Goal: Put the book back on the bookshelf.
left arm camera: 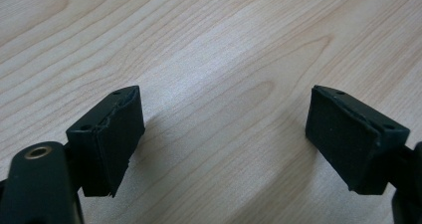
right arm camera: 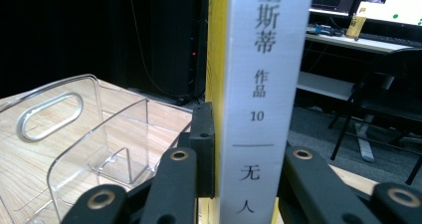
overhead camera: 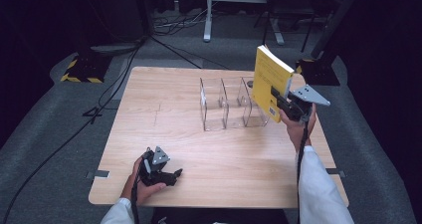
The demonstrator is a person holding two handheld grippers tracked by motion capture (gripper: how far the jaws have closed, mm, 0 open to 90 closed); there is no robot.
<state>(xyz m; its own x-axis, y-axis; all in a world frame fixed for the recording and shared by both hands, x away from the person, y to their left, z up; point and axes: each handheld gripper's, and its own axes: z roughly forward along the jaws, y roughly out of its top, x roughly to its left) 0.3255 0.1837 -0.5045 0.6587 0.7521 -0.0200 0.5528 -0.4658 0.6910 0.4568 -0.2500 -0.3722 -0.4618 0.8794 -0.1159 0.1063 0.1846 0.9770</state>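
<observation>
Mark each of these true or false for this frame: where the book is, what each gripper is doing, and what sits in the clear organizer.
1. The right gripper is shut on the yellow book. True.
2. The book lies flat on the table. False: it is held upright, off the table.
3. The left gripper is open, holding nothing. True.
4. The clear organizer already holds a book. False: the compartments that can be seen are empty.
</observation>
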